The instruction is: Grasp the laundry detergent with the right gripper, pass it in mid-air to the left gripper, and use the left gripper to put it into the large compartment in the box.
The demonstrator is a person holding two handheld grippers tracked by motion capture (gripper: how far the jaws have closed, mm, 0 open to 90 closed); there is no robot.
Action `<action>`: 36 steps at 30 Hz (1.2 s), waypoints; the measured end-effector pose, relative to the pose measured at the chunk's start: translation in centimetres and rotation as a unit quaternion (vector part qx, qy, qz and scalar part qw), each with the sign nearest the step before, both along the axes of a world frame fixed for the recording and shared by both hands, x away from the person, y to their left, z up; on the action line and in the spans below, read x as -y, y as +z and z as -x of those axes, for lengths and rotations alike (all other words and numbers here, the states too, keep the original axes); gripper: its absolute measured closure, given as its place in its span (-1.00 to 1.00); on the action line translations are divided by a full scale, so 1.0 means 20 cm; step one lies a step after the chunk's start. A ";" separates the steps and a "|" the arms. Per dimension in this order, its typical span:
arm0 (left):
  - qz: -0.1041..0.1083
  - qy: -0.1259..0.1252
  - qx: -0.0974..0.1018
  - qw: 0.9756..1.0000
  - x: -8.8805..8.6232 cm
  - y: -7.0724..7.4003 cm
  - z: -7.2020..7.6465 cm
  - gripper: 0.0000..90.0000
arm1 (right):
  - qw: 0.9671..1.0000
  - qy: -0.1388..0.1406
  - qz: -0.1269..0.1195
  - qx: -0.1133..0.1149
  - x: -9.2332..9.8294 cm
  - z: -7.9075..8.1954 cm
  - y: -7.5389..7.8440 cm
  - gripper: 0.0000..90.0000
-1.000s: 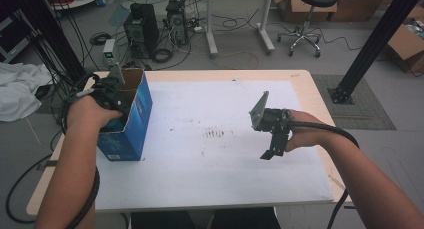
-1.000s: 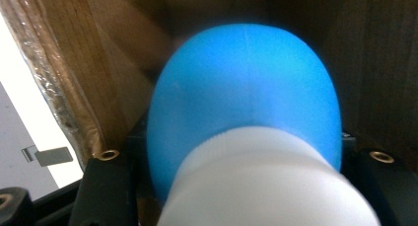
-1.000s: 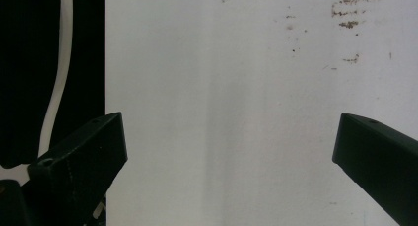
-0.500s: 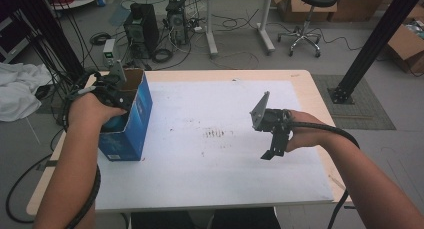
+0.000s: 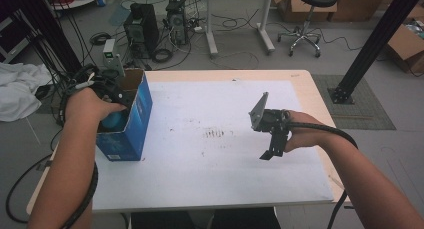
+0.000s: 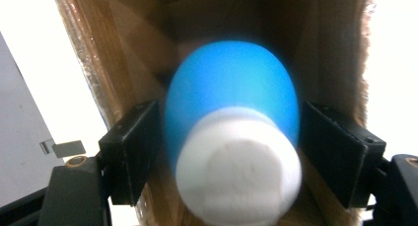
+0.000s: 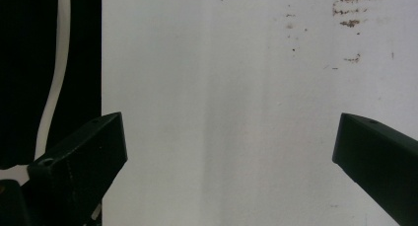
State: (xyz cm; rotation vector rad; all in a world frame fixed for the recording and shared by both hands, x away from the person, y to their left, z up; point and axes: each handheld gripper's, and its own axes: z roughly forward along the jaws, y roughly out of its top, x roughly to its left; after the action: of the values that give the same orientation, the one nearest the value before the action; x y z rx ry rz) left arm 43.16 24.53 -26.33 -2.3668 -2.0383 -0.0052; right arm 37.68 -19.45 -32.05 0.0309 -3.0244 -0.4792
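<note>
A blue bottle (image 6: 231, 93) with a white cap (image 6: 239, 171) lies blurred inside an open cardboard box (image 6: 98, 53), cap toward the camera. My left gripper (image 6: 229, 152) reaches down into that box with the bottle between its jaws. The jaws have just been opening and the pads (image 6: 135, 147) stand right beside the bottle's sides. From the high view the box (image 5: 135, 124) is blue outside, at the table's left edge, with the left hand (image 5: 90, 106) over it and a bit of blue bottle (image 5: 112, 120) showing. My right gripper (image 5: 269, 154) hovers open over the white tabletop (image 7: 222, 88), holding nothing.
The white table (image 5: 210, 169) has a few brown smudges (image 5: 216, 134) near its middle. Beyond the far edge are computer towers (image 5: 142, 26), cables and an office chair (image 5: 305, 19) on the floor. A black post (image 5: 375, 44) stands at the right.
The left hand has shifted slightly over the box, and a blue patch of the bottle now shows under it. The right hand and gripper have stayed in place.
</note>
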 end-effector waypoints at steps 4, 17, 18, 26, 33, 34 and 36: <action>-0.006 -0.002 0.001 1.000 0.01 0.03 0.00 -0.53 | 1.000 0.000 -0.004 0.001 0.00 0.00 0.00 -1.00; -0.018 -0.008 0.012 1.000 0.02 0.13 0.02 -0.59 | 1.000 0.003 -0.009 0.003 -0.01 0.00 0.00 -1.00; -0.018 -0.009 0.011 1.000 0.02 0.14 0.03 -0.62 | 1.000 0.003 -0.010 0.002 -0.01 0.00 0.00 -1.00; -0.026 -0.017 0.014 0.999 0.04 0.21 0.04 -0.68 | 1.000 0.003 -0.018 0.005 -0.01 0.01 0.01 -1.00; -0.031 -0.030 0.019 0.999 0.08 0.27 0.05 -0.74 | 1.000 0.002 -0.016 0.006 -0.01 0.01 0.01 -1.00; -0.032 -0.031 0.020 0.999 0.09 0.28 0.05 -0.74 | 1.000 0.003 -0.016 0.006 -0.01 0.01 0.01 -1.00; -0.033 -0.038 0.024 0.998 0.11 0.31 0.06 -0.75 | 1.000 0.001 -0.016 0.007 -0.01 0.02 0.01 -1.00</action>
State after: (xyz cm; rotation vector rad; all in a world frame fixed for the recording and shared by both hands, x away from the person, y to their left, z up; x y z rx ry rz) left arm 41.97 22.41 -20.08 -2.4256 -1.9332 -0.1294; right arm 37.36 -19.30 -31.77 0.0406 -3.0289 -0.5295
